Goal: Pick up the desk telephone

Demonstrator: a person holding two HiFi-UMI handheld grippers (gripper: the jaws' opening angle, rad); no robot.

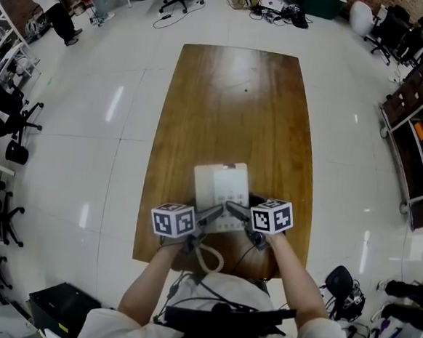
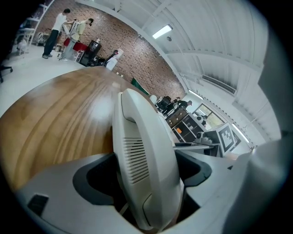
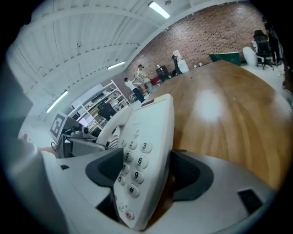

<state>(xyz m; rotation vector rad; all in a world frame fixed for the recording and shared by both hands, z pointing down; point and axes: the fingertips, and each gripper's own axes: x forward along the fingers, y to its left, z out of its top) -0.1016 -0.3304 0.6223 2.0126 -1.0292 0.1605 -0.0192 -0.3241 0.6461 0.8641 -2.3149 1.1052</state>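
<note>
The white desk telephone [image 1: 221,187] lies flat on the wooden table [image 1: 239,94], close to its near edge. My left gripper [image 1: 211,217] is at the phone's near left corner. In the left gripper view the handset [image 2: 142,160] stands between the jaws of my left gripper [image 2: 149,183], with a dark gap at the left pad, so that gripper is open. My right gripper [image 1: 236,210] is at the near right corner. In the right gripper view the keypad edge [image 3: 144,155] of the phone sits between the pads of my right gripper [image 3: 149,183], which press on it from both sides.
The phone's coiled cord [image 1: 208,259] loops over the table's near edge towards me. The far half of the table is bare wood. Office chairs [image 1: 12,149] stand at the left, a shelf unit [image 1: 417,152] at the right, and people [image 1: 59,14] are far off.
</note>
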